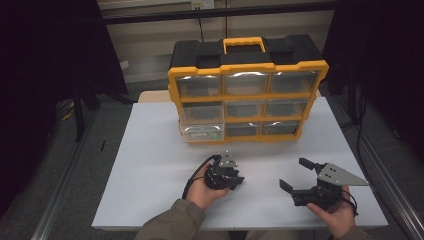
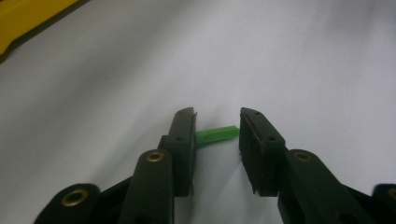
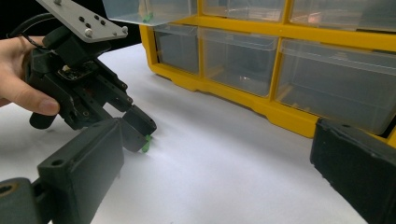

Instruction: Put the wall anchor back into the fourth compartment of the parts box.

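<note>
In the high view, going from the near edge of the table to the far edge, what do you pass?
The right gripper in the person's right hand, roughly level with the left gripper pointing down at the table → bare white tabletop → the pulled-out clear drawer → the yellow and black organizer.

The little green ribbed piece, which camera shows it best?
The left gripper view: the green ribbed piece lies between the left hand-held gripper jaws, close and sharp. The right gripper view catches a small green sliver at those jaws. In the high view the gripper hides it.
</note>
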Tool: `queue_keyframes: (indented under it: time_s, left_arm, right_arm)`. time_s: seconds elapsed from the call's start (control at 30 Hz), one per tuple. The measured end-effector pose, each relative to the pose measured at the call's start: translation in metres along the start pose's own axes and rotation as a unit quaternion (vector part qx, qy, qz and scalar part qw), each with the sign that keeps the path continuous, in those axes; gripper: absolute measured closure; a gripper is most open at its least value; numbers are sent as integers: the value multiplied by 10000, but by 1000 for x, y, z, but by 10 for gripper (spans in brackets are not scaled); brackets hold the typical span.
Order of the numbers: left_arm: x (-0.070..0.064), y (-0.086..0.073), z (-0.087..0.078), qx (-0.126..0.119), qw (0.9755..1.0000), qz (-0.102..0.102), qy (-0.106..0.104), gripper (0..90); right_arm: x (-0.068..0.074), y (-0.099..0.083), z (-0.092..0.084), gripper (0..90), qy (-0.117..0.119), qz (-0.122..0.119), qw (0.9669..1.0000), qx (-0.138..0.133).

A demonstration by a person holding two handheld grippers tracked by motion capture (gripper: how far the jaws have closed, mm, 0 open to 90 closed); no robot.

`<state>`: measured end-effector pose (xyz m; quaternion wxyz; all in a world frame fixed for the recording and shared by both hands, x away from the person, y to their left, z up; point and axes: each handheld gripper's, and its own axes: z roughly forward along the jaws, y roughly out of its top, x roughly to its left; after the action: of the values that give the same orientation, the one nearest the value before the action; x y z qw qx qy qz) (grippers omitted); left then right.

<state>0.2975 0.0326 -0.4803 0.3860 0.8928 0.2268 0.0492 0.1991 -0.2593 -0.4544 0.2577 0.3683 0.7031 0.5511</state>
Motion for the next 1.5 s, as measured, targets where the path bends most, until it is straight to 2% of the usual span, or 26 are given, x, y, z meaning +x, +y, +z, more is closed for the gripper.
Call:
queue_keyframes:
  time_s: [0.03, 0.17, 0.2, 0.27, 0.3, 0.37, 0.43, 0.47, 0.57, 0.6, 0.77, 0.8, 0.87, 0.9, 0.93, 1.07, 1.13, 1.17, 1.2, 1.23, 1.27, 1.3, 1.33, 1.43, 1.47, 1.5]
  left_arm:
    - [0, 1, -1, 52, 10000, 7, -3, 649]
    - [1, 3, 0, -47, 10000, -10, -43, 624]
    - [1, 3, 0, -91, 9999, -85, -65, 624]
    - [0, 3, 2, -55, 9998, -93, -141, 655]
    - [0, 3, 1, 55, 9998, -66, -177, 666]
    - [0, 2, 3, 2, 9997, -127, -205, 698]
    - [0, 3, 1, 138, 9994, -206, -259, 757]
    - [1, 2, 2, 44, 9992, -262, -300, 769]
    - [1, 2, 2, 49, 9992, -231, -309, 774]
    - [2, 3, 0, 155, 9993, -135, -326, 780]
    - [0, 2, 0, 106, 9989, -227, -398, 810]
    - [1, 2, -1, 182, 9989, -109, -418, 819]
    - [1, 2, -2, 196, 9990, -103, -399, 827]
    - [0, 1, -1, 45, 9988, -205, -449, 826]
    - [0, 2, -3, 91, 9991, -168, -384, 804]
    - [-1, 4, -1, -126, 9987, -96, -481, 747]
    - [-1, 5, 1, 39, 9989, -103, -446, 735]
    - [-1, 5, 3, 54, 9993, -93, -347, 741]
    - [0, 3, 5, -9, 9984, -127, -558, 770]
    - [0, 3, 5, 69, 9982, -104, -581, 795]
    - [-1, 3, 5, 53, 9978, -243, -612, 823]
    - [2, 3, 4, 158, 9972, -236, -687, 843]
    - [2, 3, 3, 162, 9967, -345, -717, 844]
    - [3, 3, 1, 219, 9975, -311, -600, 846]
    - [1, 3, 0, 300, 9983, -316, -397, 845]
    - [2, 2, 1, 106, 9972, -441, -601, 845]
  right_arm:
    - [0, 0, 0, 27, -4, -2, 10000, 4]
    - [0, 0, 0, 27, -1, 7, 10000, 18]
    - [0, 0, 0, 27, 1, 0, 10000, 18]
    - [0, 0, 0, 27, 13, -3, 10000, 20]
    - [0, 0, 1, 27, 5, -12, 10000, 27]
    - [0, 0, 0, 27, 10, 7, 10000, 57]
    - [0, -1, 0, 27, 14, 7, 10000, 58]
    - [0, 0, 0, 27, 12, 9, 10000, 57]
    - [0, 0, 0, 27, 7, -7, 10000, 46]
    - [0, -1, 0, 27, 6, 3, 10000, 58]
    - [0, 0, 0, 27, 17, 10, 10000, 62]
    - [0, -1, 1, 27, 16, 5, 10000, 59]
    - [0, -1, 1, 27, 15, -5, 10000, 56]
    - [0, -1, 1, 27, 23, 1, 10000, 58]
    - [0, -1, 1, 27, 23, 2, 10000, 57]
    - [0, 0, 1, 27, 9, -4, 10000, 52]
    - [0, 0, 1, 27, 21, -10, 10000, 57]
    - [0, -1, 1, 27, 10, -4, 10000, 55]
    - [0, -1, 1, 27, 9, -5, 10000, 55]
    - [0, 0, 1, 27, 10, -4, 10000, 54]
    - [0, 0, 1, 27, 14, -10, 10000, 37]
    - [0, 0, 1, 27, 27, -2, 10000, 39]
    - [0, 0, 0, 27, 22, 8, 10000, 60]
    - [0, -1, 0, 27, 31, 18, 10000, 63]
    - [0, 0, 0, 27, 29, -3, 10000, 53]
    - [0, 0, 1, 27, 32, 2, 10000, 41]
